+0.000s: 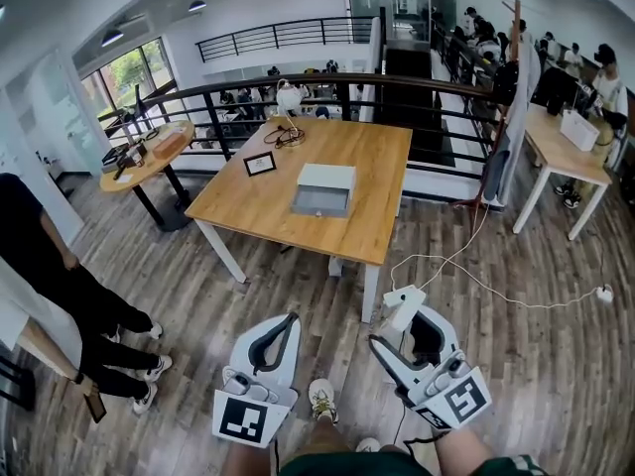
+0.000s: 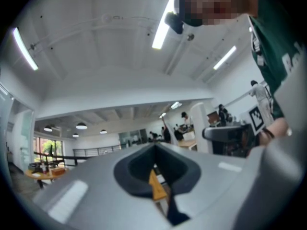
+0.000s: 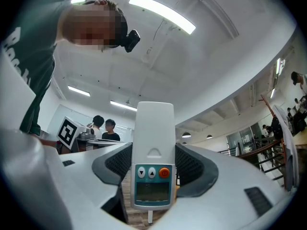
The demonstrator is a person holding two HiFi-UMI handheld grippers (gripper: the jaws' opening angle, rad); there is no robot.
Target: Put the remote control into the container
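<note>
The remote control stands upright in the right gripper. The dark pads clench its lower, button-and-screen end from both sides, and the long white upper half sticks out past the jaws, unsupported. In the head view it sits low and right of centre, over the plank floor and well apart from the container, a pale box near the middle of the wooden table in the upper centre of the frame. The left gripper has its jaws pressed together on nothing, low and left of centre. The hold is probably the main risk: with so much of the remote free, a quick swing or a knock on the table edge could lever it round between the pads or slide it out onto the floor. A white cable trails across the floor at right, between the person's feet and the table — it could catch a shoe on the way over. The container looks light and loose, so a remote that meets its rim instead of its grey opening might push it toward the small framed card, or tip over the edge on release.
</note>
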